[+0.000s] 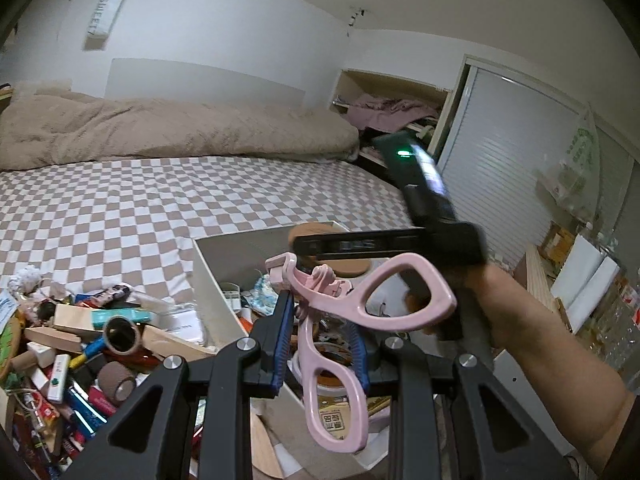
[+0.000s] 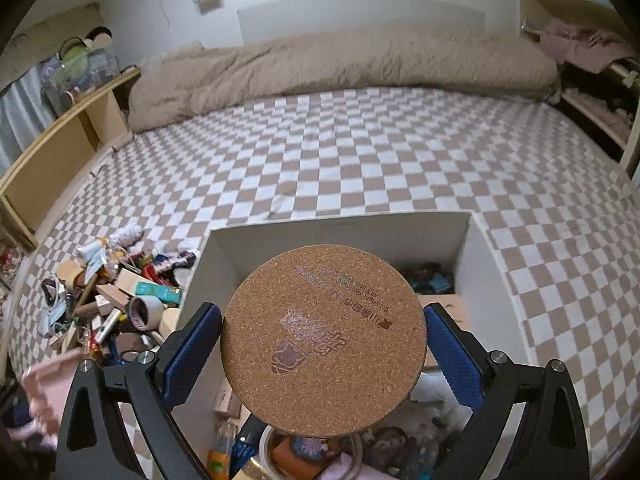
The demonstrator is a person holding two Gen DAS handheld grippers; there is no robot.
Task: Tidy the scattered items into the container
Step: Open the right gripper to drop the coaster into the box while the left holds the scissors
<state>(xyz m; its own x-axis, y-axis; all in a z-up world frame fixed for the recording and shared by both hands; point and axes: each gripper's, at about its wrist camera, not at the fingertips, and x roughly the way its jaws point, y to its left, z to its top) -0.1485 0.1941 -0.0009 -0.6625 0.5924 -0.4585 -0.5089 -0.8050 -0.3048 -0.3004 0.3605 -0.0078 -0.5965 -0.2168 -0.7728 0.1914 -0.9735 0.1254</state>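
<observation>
Left gripper (image 1: 316,344): clamped tight on the pink tool (image 1: 340,320), which hangs above the near end of the white box (image 1: 208,280).
Pink tool risk: it is thin with 2 big loops. I think a loop could catch on a finger when it is let go, so it swings and lands outside the box.
Right gripper (image 2: 322,344): its 2 blue fingers (image 2: 192,344) squeeze the round cork mat (image 2: 324,340) by its edges, flat over the box and tipped down.
Cork mat risk: only the rim is held, so it may slip or tip and roll off the box.
Arm (image 1: 540,360): bare, reaching in from the right of the box.
Pile (image 1: 80,344): many small things still lie left of the box on the checked bed (image 1: 200,200).
</observation>
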